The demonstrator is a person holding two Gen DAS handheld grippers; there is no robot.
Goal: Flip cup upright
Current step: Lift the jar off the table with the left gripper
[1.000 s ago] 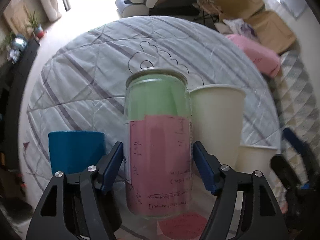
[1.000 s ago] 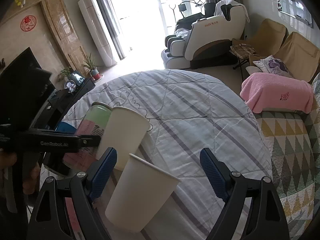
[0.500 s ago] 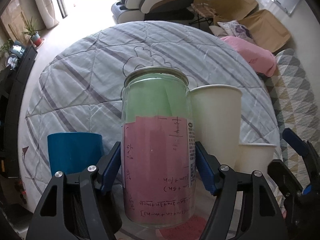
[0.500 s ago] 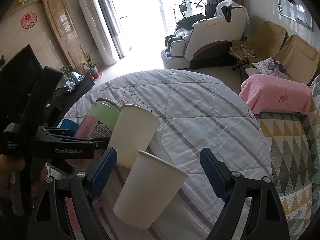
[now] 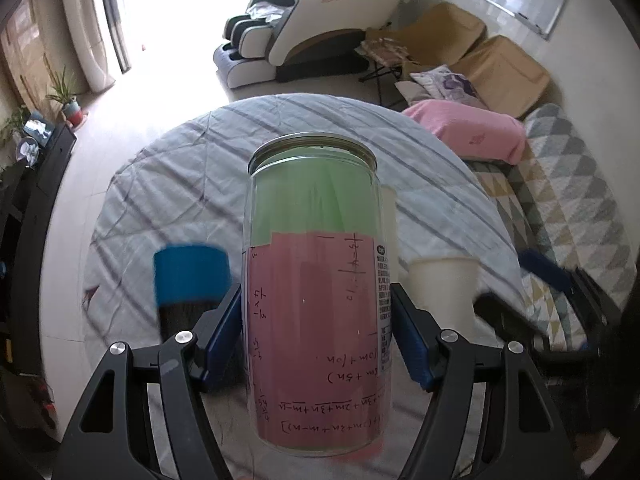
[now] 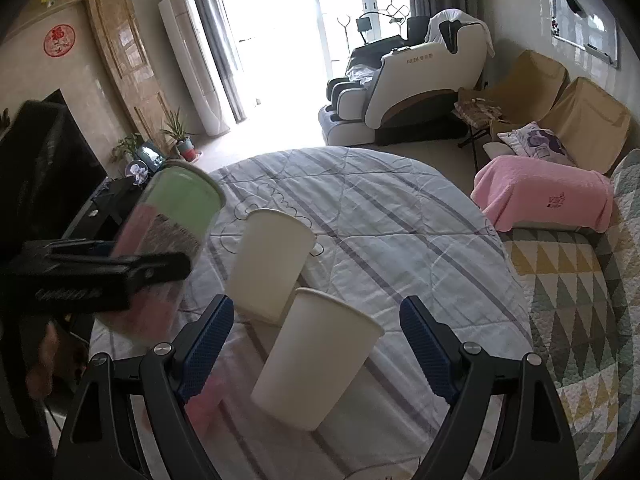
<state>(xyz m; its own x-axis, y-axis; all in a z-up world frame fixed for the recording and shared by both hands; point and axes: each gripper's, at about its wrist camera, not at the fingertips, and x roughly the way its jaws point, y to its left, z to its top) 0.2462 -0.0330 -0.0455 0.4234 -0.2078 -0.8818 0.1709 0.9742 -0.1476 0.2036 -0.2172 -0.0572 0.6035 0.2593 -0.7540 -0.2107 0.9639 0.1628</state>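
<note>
Clear cup (image 5: 316,300), metal-rimmed end up, is clamped mid-body by left gripper (image 5: 318,340) and held off the table (image 6: 400,220), presumably mid-flip; right gripper (image 6: 316,344) gapes wide, empty, around the nearest paper cup (image 6: 316,356).

Living room, strong daylight
We note a massage chair (image 6: 416,92) before bright glass doors (image 6: 288,40), a floor-standing air conditioner (image 6: 192,60), covered sofas (image 6: 576,116), a whiteboard (image 6: 584,36).
</note>
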